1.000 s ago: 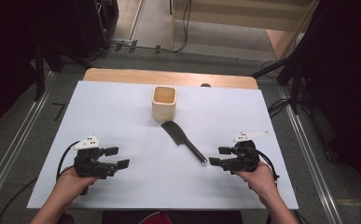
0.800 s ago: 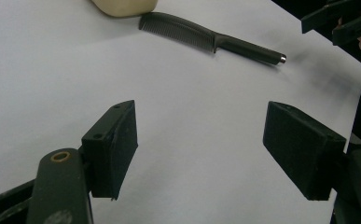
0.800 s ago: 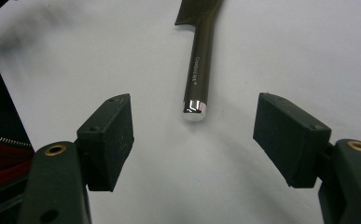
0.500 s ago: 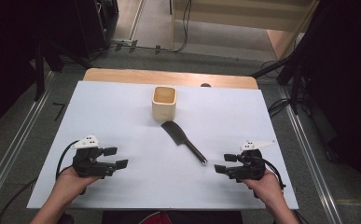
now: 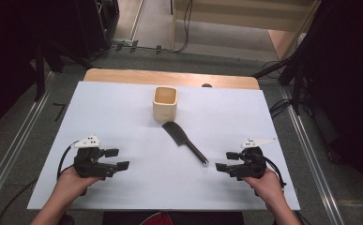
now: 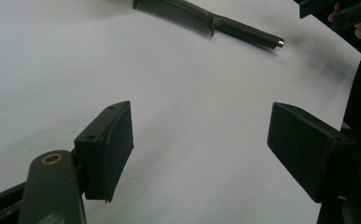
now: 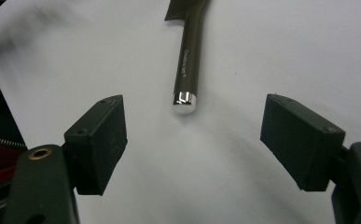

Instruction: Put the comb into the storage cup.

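Close to the person, two hands hold two tongs low over the white desk (image 5: 123, 103). The left hand (image 5: 71, 180) holds the left tongs (image 5: 116, 159) near the front left of the desk. Its two black jaws are spread wide apart, and there is nothing between them but the bare white top. In the left gripper view you can see this gap clearly, with the left tongs (image 6: 199, 149) over plain white.

The right hand (image 5: 266, 183) holds the right tongs (image 5: 226, 161) near the front right of the desk. Its jaws are spread wide apart too, and they hold nothing. In the right gripper view the right tongs (image 7: 192, 140) point at the shiny end of a handle, which lies just past the jaws and does not touch them.

That handle belongs to a dark comb (image 5: 183, 142). The comb lies flat on the desk, a bit past the tongs and between them, closer to the right tongs. Its wide toothed part points away from the person, and its thin handle points back toward the right tongs. The left gripper view shows the comb (image 6: 206, 21) and its fine teeth, far up ahead.

Farther back, near the middle of the desk, stands a small square cup (image 5: 165, 103). It is pale tan and open at the top. The comb's wide end lies just in front of it.

A strip of brown wood (image 5: 170, 77) shows at the far edge of the desk.
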Motion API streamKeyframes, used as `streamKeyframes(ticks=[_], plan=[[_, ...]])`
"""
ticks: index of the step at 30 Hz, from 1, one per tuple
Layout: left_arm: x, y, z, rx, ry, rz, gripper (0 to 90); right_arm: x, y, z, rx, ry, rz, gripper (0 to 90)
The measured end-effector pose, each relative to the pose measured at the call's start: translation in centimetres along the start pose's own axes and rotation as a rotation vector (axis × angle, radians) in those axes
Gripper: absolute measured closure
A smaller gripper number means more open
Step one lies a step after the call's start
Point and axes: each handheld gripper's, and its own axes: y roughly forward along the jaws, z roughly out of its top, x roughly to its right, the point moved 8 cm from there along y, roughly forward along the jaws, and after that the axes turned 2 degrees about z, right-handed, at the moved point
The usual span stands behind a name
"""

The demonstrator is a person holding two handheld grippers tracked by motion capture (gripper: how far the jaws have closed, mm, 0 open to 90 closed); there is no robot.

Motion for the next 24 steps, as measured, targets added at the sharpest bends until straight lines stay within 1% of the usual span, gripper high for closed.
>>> streamKeyframes(ticks=[1, 4, 6, 7, 8, 12, 14, 17, 24], plan=[[0.0, 0.0, 0.0, -0.002, -0.009, -0.005, 24.0, 0.0, 0.0, 0.2, 0.004, 0.003, -0.002, 19.8], [0.0, 0.0, 0.0, -0.002, -0.014, -0.003, 24.0, 0.0, -0.1, 0.8, 0.016, 0.034, -0.016, 18.0], [-0.1, 0.0, 0.0, -0.004, -0.018, -0.002, 24.0, 0.0, 0.0, 1.1, 0.025, 0.037, -0.026, 17.7], [-0.1, 0.0, 0.0, -0.005, -0.019, -0.001, 24.0, 0.0, 0.0, 1.3, 0.030, 0.048, -0.031, 17.5], [-0.1, 0.0, 0.0, -0.002, -0.019, -0.002, 24.0, 0.0, 0.3, 1.8, 0.041, 0.070, -0.027, 17.6], [-0.1, 0.0, 0.1, 0.004, -0.020, 0.001, 24.0, -0.2, 0.7, 2.4, 0.032, 0.061, -0.034, 17.8], [-0.1, -0.1, 0.2, 0.012, -0.037, 0.000, 24.0, -0.3, 1.0, 2.7, 0.029, 0.059, -0.037, 18.0], [-0.2, -0.1, 0.3, 0.019, -0.042, -0.001, 24.0, -0.4, 1.3, 3.2, 0.023, 0.050, -0.042, 18.4], [-0.2, -0.1, 0.3, 0.011, -0.050, -0.003, 24.0, -0.5, 2.1, 4.4, 0.030, 0.039, -0.050, 18.4]])
